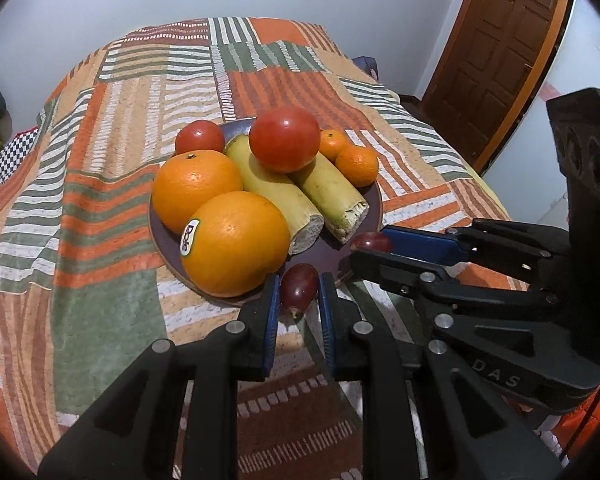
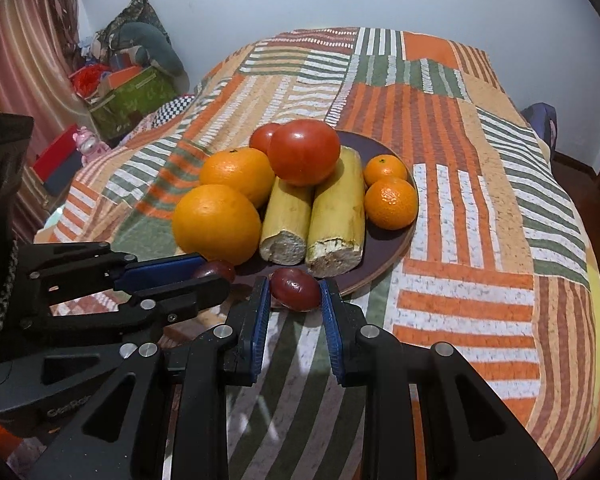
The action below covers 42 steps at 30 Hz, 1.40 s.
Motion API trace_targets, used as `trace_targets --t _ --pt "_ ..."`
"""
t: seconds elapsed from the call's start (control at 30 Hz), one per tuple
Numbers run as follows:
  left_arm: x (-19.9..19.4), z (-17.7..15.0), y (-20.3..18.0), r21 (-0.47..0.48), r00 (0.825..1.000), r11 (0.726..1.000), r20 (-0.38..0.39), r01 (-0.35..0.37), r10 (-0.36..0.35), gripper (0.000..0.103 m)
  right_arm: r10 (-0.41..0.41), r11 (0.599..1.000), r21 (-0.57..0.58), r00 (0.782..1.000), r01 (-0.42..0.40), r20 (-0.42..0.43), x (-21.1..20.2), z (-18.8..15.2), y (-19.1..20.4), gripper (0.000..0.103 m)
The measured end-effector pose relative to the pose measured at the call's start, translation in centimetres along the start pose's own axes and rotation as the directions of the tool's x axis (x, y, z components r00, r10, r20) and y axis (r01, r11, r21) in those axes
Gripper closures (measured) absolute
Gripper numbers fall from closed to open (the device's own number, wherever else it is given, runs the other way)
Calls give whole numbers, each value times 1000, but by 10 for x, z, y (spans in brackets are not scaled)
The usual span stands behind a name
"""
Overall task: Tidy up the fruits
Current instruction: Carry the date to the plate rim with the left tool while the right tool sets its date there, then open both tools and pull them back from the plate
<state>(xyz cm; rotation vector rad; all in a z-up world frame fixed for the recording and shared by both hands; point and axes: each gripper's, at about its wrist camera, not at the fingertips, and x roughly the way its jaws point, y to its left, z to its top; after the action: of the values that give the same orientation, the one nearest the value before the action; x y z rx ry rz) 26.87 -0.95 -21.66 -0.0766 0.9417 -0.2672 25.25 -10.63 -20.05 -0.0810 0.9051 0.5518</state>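
A dark round plate (image 1: 340,256) (image 2: 384,268) on the bed holds two large oranges (image 1: 232,244) (image 2: 216,224), two tomatoes (image 1: 284,138) (image 2: 303,152), two yellow-green cane pieces (image 1: 332,196) (image 2: 336,220) and two mandarins (image 1: 357,165) (image 2: 391,202). My left gripper (image 1: 299,290) (image 2: 212,270) is shut on a dark red grape (image 1: 299,286) at the plate's near rim. My right gripper (image 2: 295,292) (image 1: 370,246) is shut on a second dark red grape (image 2: 295,289) (image 1: 371,242), just over the same rim. The two grippers are close together.
A striped patchwork bedspread (image 1: 100,200) (image 2: 480,240) covers the bed. A wooden door (image 1: 496,48) stands at the far right. Boxes and clutter (image 2: 132,84) sit on the floor at the far left, beside a curtain.
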Motion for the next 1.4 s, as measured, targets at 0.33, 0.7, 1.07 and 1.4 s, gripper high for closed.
trace_targets --t 0.33,0.7,1.07,1.4 --pt "9 -1 3 -5 1000 1000 -8 0 0 84 20 1000 -8 999 -20 -26 12 3 -6 79" --pt "10 0 6 -20 1000 1000 -26 17 -17 83 32 999 5 998 -32 -49 16 8 -9 79" --pt "0 -8 3 -2 1000 1000 -13 -2 2 74 28 1000 11 998 -28 -49 10 7 -12 70" --pt "-93 -2 -10 13 974 995 208 -100 95 74 -5 1000 20 995 3 104 -60 16 -2 70"
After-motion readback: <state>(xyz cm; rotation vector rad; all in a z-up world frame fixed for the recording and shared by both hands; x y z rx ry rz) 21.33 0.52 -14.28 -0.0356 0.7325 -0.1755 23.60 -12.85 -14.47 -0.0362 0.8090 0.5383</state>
